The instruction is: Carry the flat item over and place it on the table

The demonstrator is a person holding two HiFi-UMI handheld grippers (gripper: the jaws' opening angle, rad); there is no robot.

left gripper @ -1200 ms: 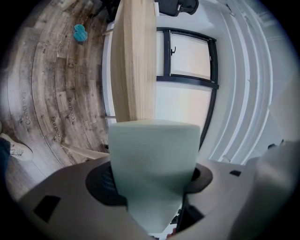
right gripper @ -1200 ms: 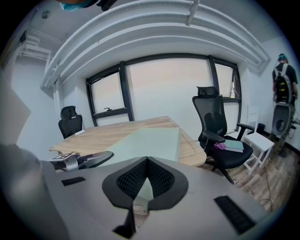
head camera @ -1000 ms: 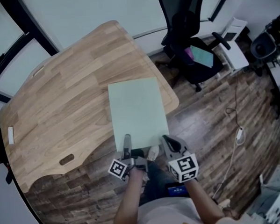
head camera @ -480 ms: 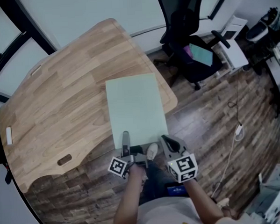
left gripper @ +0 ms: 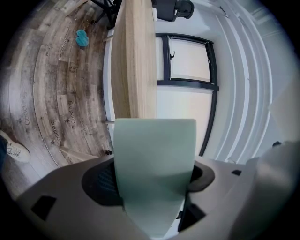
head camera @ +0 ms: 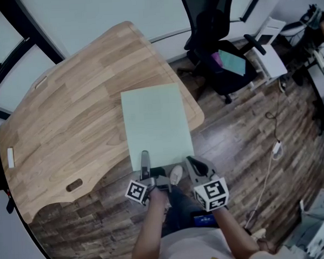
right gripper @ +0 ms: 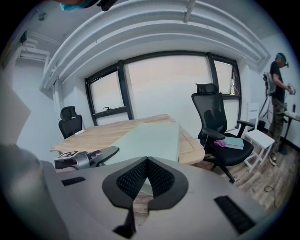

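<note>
- Floor [head camera: 244, 149] of dark planks spread under everything.
- Desk [head camera: 68, 104], pale wood with rounded corners, filled the upper left of the head view.
- Chair [head camera: 217, 42], black, stood beyond the desk's right end with some coloured things on its seat.
- Sheet [head camera: 156, 124], pale green and flat, lay on the desk's near right part, its near edge hanging out past the desk over the floor.
- Left gripper [head camera: 145, 157] was at the sheet's near left corner. Its fingers had just been opening and stood apart, with the sheet's edge between them.
- Right gripper [head camera: 192, 162] hung at the near right corner, fingers together and clamped on nothing.
</note>
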